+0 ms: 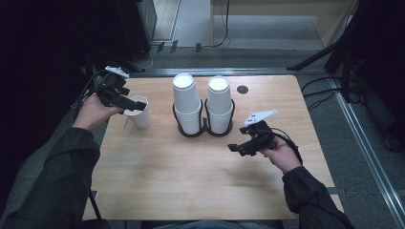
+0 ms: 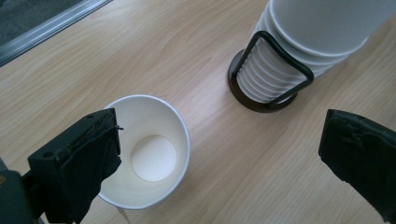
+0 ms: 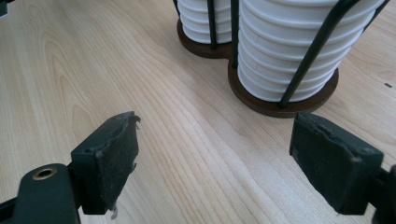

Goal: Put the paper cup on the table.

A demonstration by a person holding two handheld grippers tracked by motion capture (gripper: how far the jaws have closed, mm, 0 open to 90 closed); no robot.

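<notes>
Cup (image 1: 139, 112): upright, mouth up, tabletop's (image 1: 167, 181) ten o'clock, apart from stacks (image 1: 203, 107).
Left gripper (image 2: 224, 154): jaws wide, one over the rim, likely letting go.
Right gripper (image 1: 235, 147): wide, idle, four o'clock of the holder (image 3: 285, 100).

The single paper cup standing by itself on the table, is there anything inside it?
No. In the left gripper view the single paper cup stands upright and open, and its bare white bottom shows with nothing in it.
</notes>
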